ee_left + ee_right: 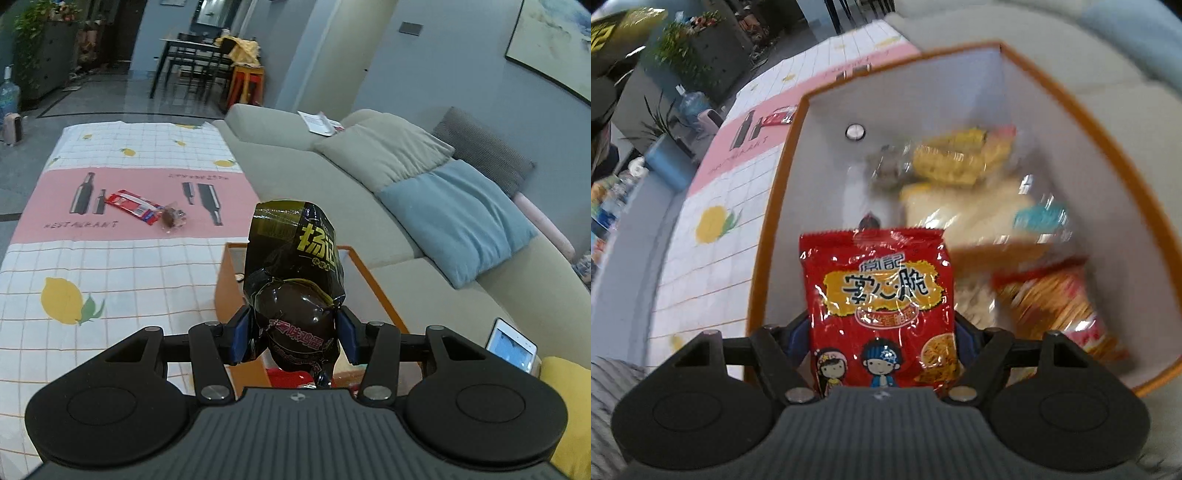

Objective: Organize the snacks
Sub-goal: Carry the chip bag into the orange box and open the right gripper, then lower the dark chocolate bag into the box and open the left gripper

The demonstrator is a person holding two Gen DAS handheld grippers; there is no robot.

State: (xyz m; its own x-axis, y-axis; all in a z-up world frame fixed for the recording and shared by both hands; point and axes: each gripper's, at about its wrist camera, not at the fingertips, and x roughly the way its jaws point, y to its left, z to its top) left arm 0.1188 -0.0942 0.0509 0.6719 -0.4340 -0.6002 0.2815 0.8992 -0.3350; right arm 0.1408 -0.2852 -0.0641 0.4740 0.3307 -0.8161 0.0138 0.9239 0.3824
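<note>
My left gripper (pixel 293 338) is shut on a black and gold egg snack packet (pixel 295 273) and holds it above the orange-rimmed box (pixel 225 280). My right gripper (pixel 882 339) is shut on a red noodle snack packet (pixel 879 302) and holds it over the same box (pixel 775 206), which holds several snacks: a yellow packet (pixel 953 158), a clear bread bag (pixel 979 210) and a red packet (pixel 1056 302). On the pink band of the tablecloth lie a red wrapper (pixel 135 206) and a small clear-wrapped brown snack (pixel 173 218).
The box stands at the table's right edge beside a grey sofa (pixel 332 177) with a blue cushion (pixel 454 218). A phone (pixel 511 345) lies on the sofa near a yellow cushion (pixel 569 398). The lemon-print tablecloth (pixel 110 280) covers the table.
</note>
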